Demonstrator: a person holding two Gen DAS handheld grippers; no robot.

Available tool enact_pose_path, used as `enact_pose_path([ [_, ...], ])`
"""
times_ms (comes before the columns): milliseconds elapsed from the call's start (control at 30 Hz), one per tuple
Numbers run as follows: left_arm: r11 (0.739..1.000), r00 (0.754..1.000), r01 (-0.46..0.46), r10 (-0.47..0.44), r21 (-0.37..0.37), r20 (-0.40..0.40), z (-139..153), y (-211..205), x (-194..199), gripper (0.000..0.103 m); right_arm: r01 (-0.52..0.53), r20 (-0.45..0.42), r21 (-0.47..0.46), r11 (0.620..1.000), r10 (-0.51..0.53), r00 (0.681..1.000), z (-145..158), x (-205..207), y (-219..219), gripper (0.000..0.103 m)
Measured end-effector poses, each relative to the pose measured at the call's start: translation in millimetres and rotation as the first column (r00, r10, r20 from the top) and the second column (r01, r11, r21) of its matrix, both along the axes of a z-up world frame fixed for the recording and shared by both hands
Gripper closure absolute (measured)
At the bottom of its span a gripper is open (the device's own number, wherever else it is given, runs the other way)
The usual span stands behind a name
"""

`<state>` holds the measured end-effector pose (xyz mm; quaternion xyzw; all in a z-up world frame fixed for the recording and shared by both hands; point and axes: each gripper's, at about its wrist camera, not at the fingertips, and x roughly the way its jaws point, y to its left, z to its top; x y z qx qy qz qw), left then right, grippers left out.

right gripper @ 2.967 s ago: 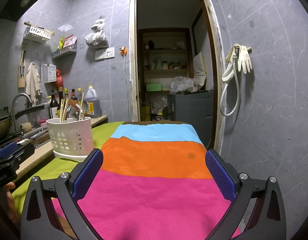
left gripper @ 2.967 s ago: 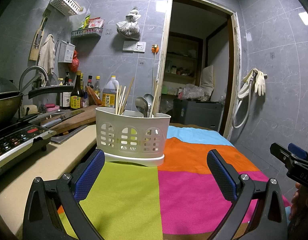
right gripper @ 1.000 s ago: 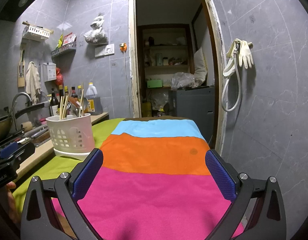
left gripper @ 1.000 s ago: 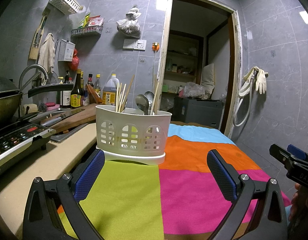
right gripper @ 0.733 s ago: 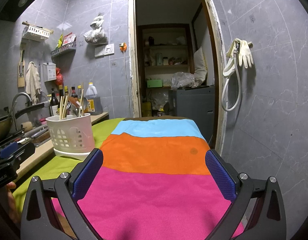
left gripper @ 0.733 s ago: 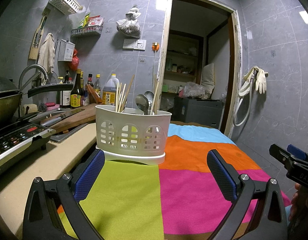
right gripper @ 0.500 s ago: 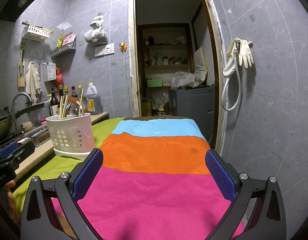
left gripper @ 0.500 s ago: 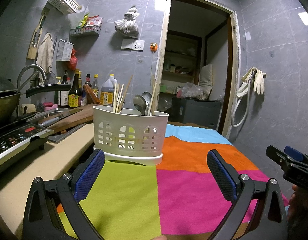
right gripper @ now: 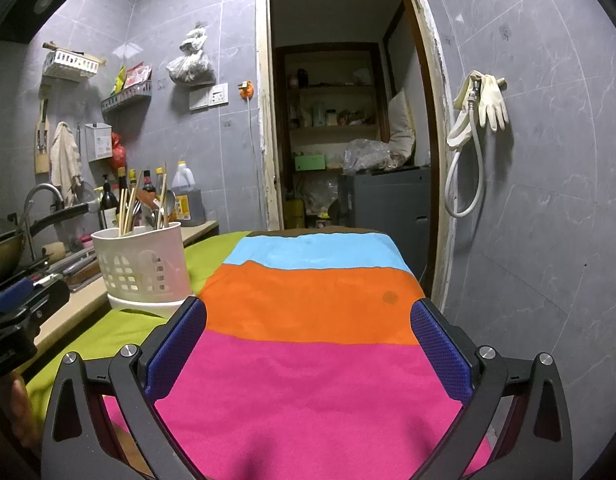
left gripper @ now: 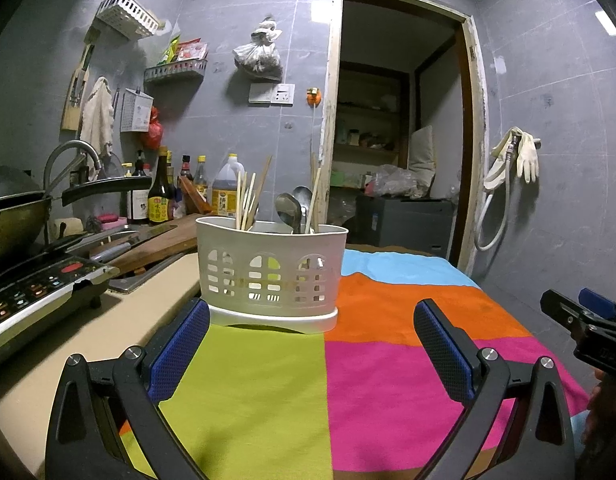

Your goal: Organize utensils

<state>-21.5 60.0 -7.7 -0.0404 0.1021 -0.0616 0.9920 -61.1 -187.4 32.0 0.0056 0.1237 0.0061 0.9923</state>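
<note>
one white utensil holder (left gripper: pixel 271 272) stands on the green part of the striped cloth (left gripper: pixel 388 360), far left beside the counter (left gripper: pixel 108 320), likely so sticks and spoons stay upright. it holds two spoons (left gripper: pixel 293 208) and several chopsticks (left gripper: pixel 248 196), too bunched to count. left gripper (left gripper: pixel 314 346) and right gripper (right gripper: pixel 308 344) both gape wide, empty.

Grey marble-look tiles (left gripper: pixel 236 20) cover the walls. At the far end an open doorway (right gripper: pixel 348 120) shows dim storage shelves (right gripper: pixel 332 88). Wire racks (left gripper: pixel 126 10) hang far left above a tap (left gripper: pixel 70 156); pale rubber gloves (right gripper: pixel 492 98) hang on the right wall.
</note>
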Motion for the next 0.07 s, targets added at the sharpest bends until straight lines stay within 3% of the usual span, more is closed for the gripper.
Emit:
enact_pose_path([
  [67,1.0,1.0,-0.001,0.001,-0.002,-0.005,-0.2,0.4,0.9,0.003,0.0,0.001,0.0,1.0,0.0,1.0,1.2,4.5,-3.4,0.0],
])
